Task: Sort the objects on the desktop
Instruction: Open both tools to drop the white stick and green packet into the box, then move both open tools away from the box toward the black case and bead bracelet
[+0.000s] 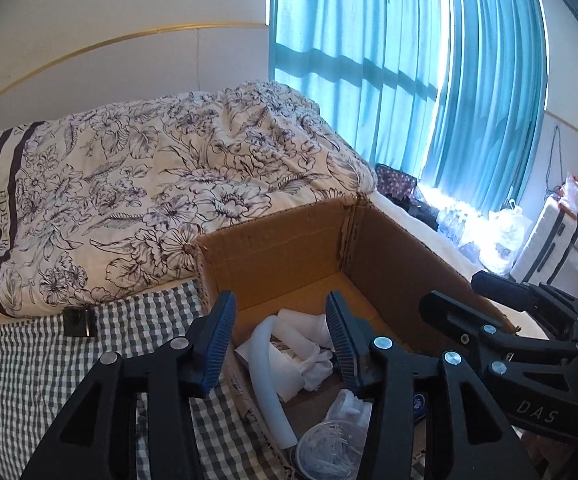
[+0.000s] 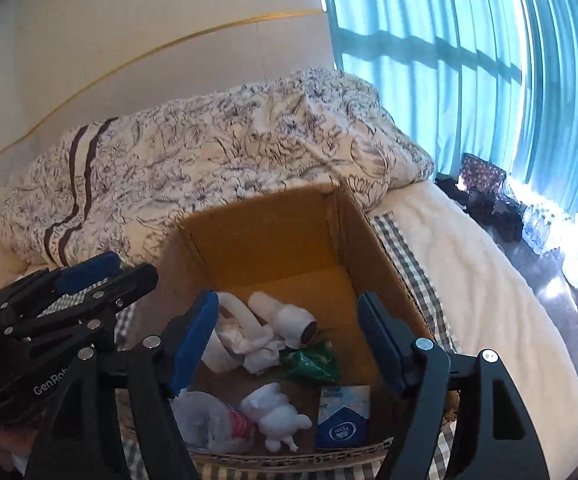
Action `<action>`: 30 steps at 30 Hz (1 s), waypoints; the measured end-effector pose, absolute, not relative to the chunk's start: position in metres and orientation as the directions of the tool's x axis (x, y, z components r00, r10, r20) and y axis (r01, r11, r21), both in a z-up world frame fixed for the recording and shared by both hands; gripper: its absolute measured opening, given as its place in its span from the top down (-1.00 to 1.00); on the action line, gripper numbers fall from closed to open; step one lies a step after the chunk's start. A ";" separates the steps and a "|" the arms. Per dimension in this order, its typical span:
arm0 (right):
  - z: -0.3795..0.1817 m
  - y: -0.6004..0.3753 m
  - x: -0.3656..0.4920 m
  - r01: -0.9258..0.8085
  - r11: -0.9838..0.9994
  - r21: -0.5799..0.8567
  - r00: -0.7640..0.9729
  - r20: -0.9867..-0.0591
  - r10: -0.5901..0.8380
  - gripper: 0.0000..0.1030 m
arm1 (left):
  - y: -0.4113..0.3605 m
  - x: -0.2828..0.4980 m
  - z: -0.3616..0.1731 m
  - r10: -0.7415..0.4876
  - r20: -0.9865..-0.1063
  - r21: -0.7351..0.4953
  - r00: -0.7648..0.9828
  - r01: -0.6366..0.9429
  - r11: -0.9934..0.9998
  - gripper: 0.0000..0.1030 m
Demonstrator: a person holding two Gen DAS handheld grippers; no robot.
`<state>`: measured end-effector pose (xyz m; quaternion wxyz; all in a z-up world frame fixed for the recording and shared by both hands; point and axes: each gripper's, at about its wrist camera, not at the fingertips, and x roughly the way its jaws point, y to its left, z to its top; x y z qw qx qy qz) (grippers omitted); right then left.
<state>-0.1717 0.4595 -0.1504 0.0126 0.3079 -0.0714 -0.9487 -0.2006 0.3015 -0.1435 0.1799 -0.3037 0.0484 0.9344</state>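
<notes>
An open cardboard box (image 1: 401,248) (image 2: 249,236) sits on a checked cloth on the bed. Inside lie a white curved tube (image 1: 267,384) (image 2: 245,316), crumpled white tissue (image 2: 257,346), a paper roll (image 2: 293,322), a green wrapper (image 2: 313,364), a white figurine (image 2: 277,416), a blue-and-white packet (image 2: 343,420) and a clear plastic cup (image 1: 329,448). My left gripper (image 1: 281,340) hangs open above the box's near left corner, nothing between its fingers. My right gripper (image 2: 289,344) hangs open over the box's middle, also holding nothing. Each gripper shows in the other's view.
A flower-print duvet (image 1: 169,184) is heaped behind the box. The checked cloth (image 1: 29,360) spreads to the left, with a small black object (image 1: 79,322) on it. Teal curtains (image 1: 389,80) cover the window; bags, bottles and a suitcase (image 1: 549,240) stand on the floor to the right.
</notes>
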 end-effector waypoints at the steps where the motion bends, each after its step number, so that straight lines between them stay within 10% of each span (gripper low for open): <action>1: -0.145 0.457 -0.169 -0.022 -0.990 0.142 -0.816 -0.574 -0.064 -0.41 | 0.299 -0.199 -0.139 0.307 -0.580 -0.020 -0.755 -0.363 -0.931 0.04; 30: -0.026 0.317 -0.088 0.095 -0.991 0.090 -0.918 -0.378 -0.123 -0.68 | 0.124 -0.116 -0.017 0.194 -0.387 -0.038 -0.901 -0.195 -0.980 -0.02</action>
